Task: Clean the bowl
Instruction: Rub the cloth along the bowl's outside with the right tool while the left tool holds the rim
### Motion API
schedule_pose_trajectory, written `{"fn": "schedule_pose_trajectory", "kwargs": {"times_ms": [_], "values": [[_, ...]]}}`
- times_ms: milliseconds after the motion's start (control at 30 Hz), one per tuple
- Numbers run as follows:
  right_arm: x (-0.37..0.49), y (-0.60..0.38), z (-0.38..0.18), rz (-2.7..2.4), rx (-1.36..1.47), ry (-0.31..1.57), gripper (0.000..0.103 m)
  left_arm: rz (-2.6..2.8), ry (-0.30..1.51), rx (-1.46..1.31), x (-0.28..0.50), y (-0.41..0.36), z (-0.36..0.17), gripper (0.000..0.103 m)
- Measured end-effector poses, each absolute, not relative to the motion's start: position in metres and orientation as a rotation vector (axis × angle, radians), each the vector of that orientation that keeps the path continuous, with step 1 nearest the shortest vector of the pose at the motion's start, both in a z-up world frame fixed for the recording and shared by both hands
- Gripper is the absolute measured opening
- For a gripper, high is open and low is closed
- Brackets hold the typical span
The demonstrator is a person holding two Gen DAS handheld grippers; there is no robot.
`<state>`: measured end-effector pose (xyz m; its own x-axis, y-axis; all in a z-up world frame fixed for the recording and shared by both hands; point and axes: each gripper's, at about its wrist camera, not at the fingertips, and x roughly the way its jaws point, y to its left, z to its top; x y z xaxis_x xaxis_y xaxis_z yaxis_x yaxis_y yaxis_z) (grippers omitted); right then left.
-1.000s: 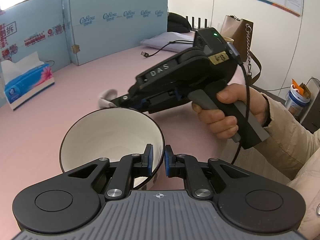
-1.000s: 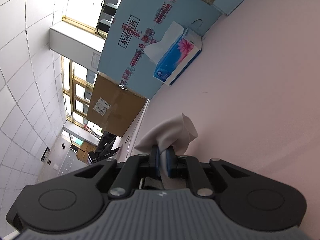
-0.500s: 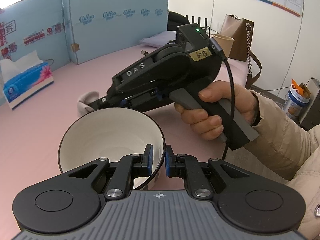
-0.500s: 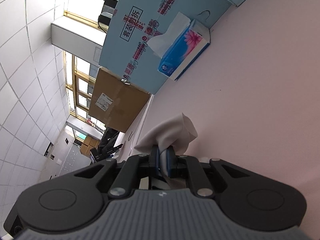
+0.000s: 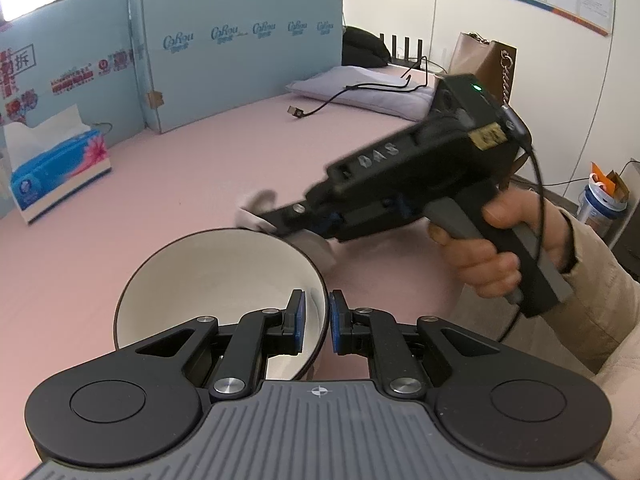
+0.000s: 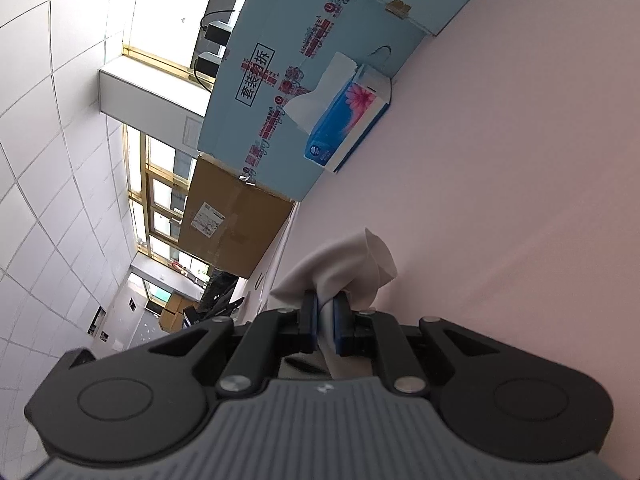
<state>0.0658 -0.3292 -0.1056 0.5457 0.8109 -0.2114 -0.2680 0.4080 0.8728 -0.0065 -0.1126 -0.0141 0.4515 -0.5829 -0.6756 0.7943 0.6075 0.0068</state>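
A bowl (image 5: 208,276), white inside with a dark rim, is tilted toward the camera in the left wrist view. My left gripper (image 5: 315,320) is shut on its near right rim, one pad inside and one outside. My right gripper (image 6: 328,320) is shut on a crumpled white tissue (image 6: 344,264). In the left wrist view the right gripper (image 5: 276,220) is held sideways just beyond the bowl's far right rim, the tissue (image 5: 256,210) at its tip, above the pink table (image 5: 200,160). It is blurred.
A blue tissue box (image 5: 60,168) stands at the far left, also in the right wrist view (image 6: 348,120). Light blue panels (image 5: 240,48) wall the table's back. A folded cloth with a cable (image 5: 360,88) lies far right. A bag (image 5: 484,60) stands beyond.
The right gripper with the tissue swung left along the bowl's far rim half a second ago, then moved back right and slightly away. The left gripper and bowl stayed almost still.
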Motion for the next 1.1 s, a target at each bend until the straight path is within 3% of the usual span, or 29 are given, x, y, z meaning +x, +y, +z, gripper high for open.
{"fn": "schedule_pose_trajectory", "kwargs": {"times_ms": [300, 467, 700, 1100], "values": [[0.044, -0.339, -0.104, 0.801, 0.938, 0.673, 0.011, -0.843, 0.692, 0.365, 0.003, -0.125, -0.015, 0.024], [0.038, -0.355, -0.096, 0.758, 0.929, 0.619, 0.011, -0.858, 0.701, 0.352, 0.006, -0.125, -0.015, 0.023], [0.039, -0.351, -0.095, 0.734, 0.914, 0.615, 0.011, -0.923, 0.708, 0.379, -0.007, -0.116, -0.013, 0.011], [0.054, -0.332, -0.106, 0.746, 0.948, 0.681, 0.011, -0.923, 0.684, 0.359, -0.016, -0.098, -0.014, 0.016]]}}
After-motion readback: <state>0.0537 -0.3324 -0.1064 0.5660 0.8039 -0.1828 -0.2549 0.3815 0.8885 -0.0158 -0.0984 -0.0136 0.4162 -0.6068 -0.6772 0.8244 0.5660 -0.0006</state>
